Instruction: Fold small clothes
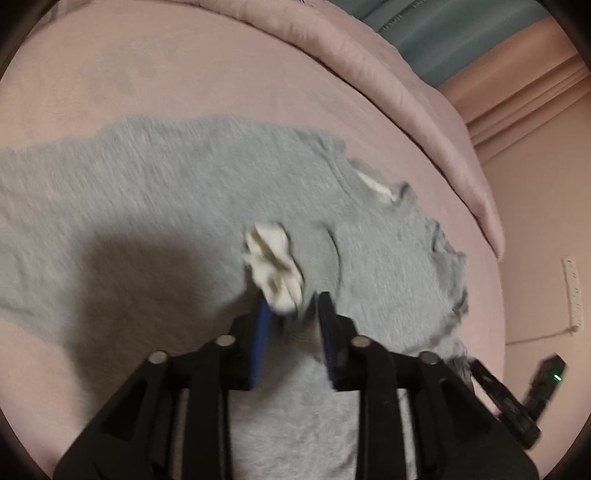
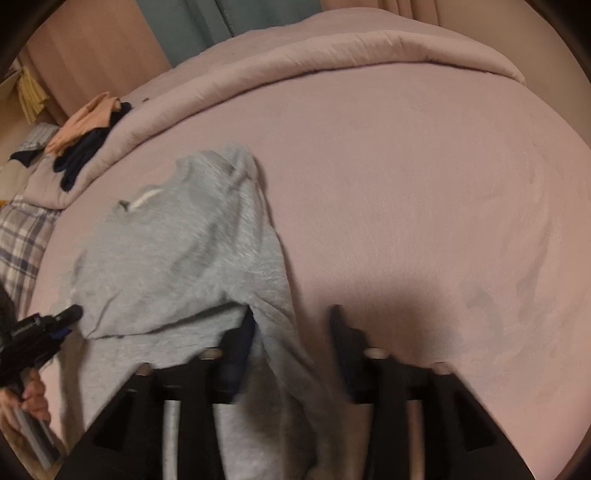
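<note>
Pink sheet [image 1: 155, 66] everywhere, stretched flat across a bed, with a rolled pink duvet [image 2: 332, 62] banked along the far edge and teal curtain [image 1: 461, 33] behind it. Laid out on that sheet is the grey garment [image 1: 166, 192], partly folded over itself, a white label [image 1: 275, 264] turned up near the middle and a second white strip [image 1: 376, 186] at the neckline.

Left gripper [image 1: 291, 314] sits low over the cloth, blue pads parted, the white label just ahead of the left pad; nothing looks pinched between them, so the jaws stand apart and empty. Right gripper [image 2: 291, 325] also stands apart, wider; a fold of grey cloth lies against its left finger and runs down through the gap, but the other finger is clear of it over bare sheet.

Only the right wrist view picks up the bedside clutter: a heap of peach and dark clothes [image 2: 88, 133] on the duvet's end, a plaid pillow [image 2: 22, 240] below it, and the person's hand [image 2: 35, 398] around the left gripper's handle. Only the left wrist view shows the pink wall with a white power strip [image 1: 572, 291] on the right side, and the tip of the other tool at the garment's edge.
</note>
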Demonstrator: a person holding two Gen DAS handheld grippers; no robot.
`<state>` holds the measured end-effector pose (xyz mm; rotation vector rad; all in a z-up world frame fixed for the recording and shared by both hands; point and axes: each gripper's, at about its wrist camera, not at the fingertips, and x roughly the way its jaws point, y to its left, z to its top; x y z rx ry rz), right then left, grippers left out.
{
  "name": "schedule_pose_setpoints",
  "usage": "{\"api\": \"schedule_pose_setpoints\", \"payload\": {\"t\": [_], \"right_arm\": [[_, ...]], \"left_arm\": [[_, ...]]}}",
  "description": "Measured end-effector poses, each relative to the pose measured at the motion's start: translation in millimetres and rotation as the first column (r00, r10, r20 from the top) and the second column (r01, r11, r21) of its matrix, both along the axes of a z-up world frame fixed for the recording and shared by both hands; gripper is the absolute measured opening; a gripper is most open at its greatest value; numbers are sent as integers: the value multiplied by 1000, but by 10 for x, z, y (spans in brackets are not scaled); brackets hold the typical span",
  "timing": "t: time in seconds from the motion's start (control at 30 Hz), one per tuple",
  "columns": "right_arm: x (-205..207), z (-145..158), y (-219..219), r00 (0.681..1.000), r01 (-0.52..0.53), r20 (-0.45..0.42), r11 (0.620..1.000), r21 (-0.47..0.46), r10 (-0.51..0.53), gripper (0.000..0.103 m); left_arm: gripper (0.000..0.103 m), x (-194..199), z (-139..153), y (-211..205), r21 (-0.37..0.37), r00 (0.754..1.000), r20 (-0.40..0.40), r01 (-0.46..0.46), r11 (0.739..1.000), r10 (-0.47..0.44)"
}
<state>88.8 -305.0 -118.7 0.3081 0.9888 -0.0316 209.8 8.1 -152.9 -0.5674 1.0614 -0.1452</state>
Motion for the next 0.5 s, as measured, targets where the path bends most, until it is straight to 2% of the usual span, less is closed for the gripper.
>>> {"api": "schedule_pose_setpoints", "payload": {"t": [0.03, 0.1, 0.13, 0.27, 0.37, 0.4, 0.43, 0.5], "right_arm": [[-11, 83, -29, 1000, -14, 17, 1000, 13, 14, 60], [26, 175, -22, 999, -27, 34, 999, 35, 26, 62], [72, 208, -26, 999, -29, 40, 999, 44, 27, 62], [438, 237, -52, 1000, 8, 27, 1000, 22, -9, 62], [769, 94, -111, 999, 34, -17, 995, 93, -33, 62], [825, 105, -146, 999, 43, -30, 992, 118, -40, 62], [920, 70, -184, 998, 56, -48, 988, 147, -49, 62], [1072, 2, -172, 995, 74, -76, 980, 184, -61, 62]], "left_arm": [[50, 6, 36, 26, 9, 1000, 16, -12, 1000, 12], [66, 69, 69, 50, 0, 999, 33, -17, 1000, 17], [69, 152, 42, 40, -18, 1000, 17, -3, 1000, 3], [69, 424, -143, -19, -61, 997, -74, -2, 998, -3], [69, 480, -195, -87, -52, 996, -90, 13, 999, -18], [64, 460, -177, -98, -46, 997, -71, 29, 999, -33], [51, 442, -184, -127, -75, 996, -61, 64, 995, -68], [44, 427, -248, -154, -172, 991, -71, 96, 980, -109]]}}
